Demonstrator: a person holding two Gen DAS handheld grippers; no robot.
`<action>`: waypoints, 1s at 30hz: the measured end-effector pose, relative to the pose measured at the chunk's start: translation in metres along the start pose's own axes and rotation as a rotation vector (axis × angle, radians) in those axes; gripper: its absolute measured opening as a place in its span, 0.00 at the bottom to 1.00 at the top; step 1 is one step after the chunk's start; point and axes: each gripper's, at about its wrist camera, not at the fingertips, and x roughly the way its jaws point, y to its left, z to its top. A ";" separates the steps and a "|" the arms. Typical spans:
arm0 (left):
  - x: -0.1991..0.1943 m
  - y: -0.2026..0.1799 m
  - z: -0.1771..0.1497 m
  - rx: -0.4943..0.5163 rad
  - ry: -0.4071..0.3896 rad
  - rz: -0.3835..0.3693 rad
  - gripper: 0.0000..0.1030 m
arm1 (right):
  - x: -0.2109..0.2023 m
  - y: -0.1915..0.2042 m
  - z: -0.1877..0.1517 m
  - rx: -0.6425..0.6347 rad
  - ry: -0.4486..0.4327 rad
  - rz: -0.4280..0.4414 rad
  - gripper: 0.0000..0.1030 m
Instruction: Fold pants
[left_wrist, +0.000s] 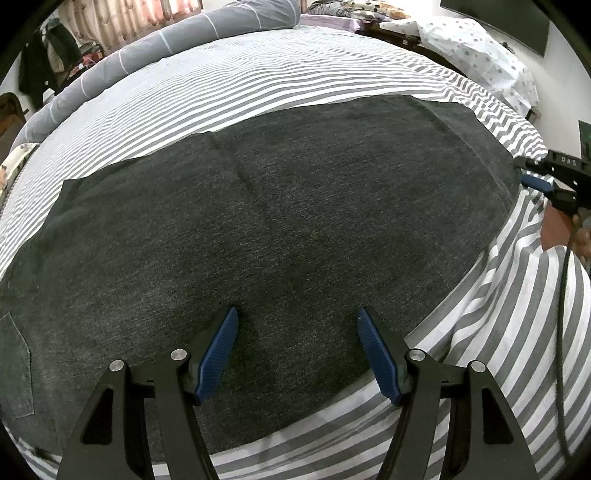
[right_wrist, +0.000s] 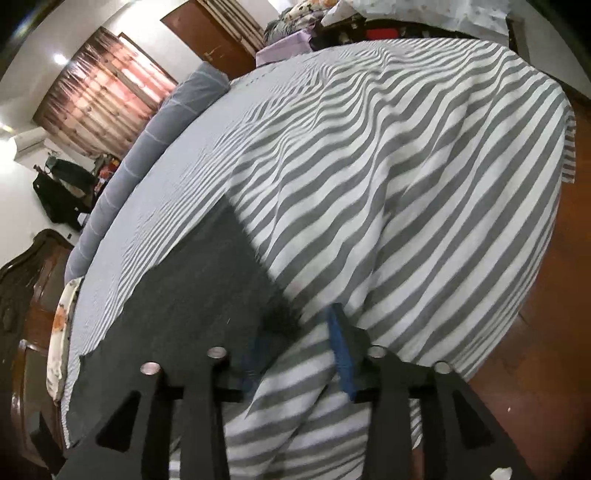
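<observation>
Dark grey pants (left_wrist: 280, 221) lie flat on a bed with a grey-and-white striped sheet (left_wrist: 258, 85). A back pocket shows at the left edge. My left gripper (left_wrist: 297, 354) is open and empty, hovering over the pants' near edge. My right gripper (left_wrist: 532, 177) shows at the far right in the left wrist view, at the pants' right end. In the right wrist view the right gripper (right_wrist: 295, 350) is open, its fingers astride the pants' end (right_wrist: 192, 295) and the striped sheet (right_wrist: 388, 184). That view is blurred.
A grey rolled duvet (left_wrist: 155, 51) lies along the far side of the bed. A dotted white cloth (left_wrist: 476, 48) lies beyond the bed's right corner. A dark wooden headboard (right_wrist: 26, 302) stands at the left. The wooden floor (right_wrist: 546, 332) lies to the right.
</observation>
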 end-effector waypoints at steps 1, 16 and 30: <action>0.000 0.000 0.001 0.001 0.003 0.001 0.66 | 0.003 -0.002 0.004 -0.009 0.009 0.037 0.39; 0.004 -0.004 0.004 0.007 0.007 0.008 0.67 | 0.026 -0.013 0.016 -0.167 0.225 0.324 0.14; 0.003 -0.002 0.003 0.004 0.004 0.001 0.67 | -0.009 0.020 0.012 -0.204 0.128 0.135 0.07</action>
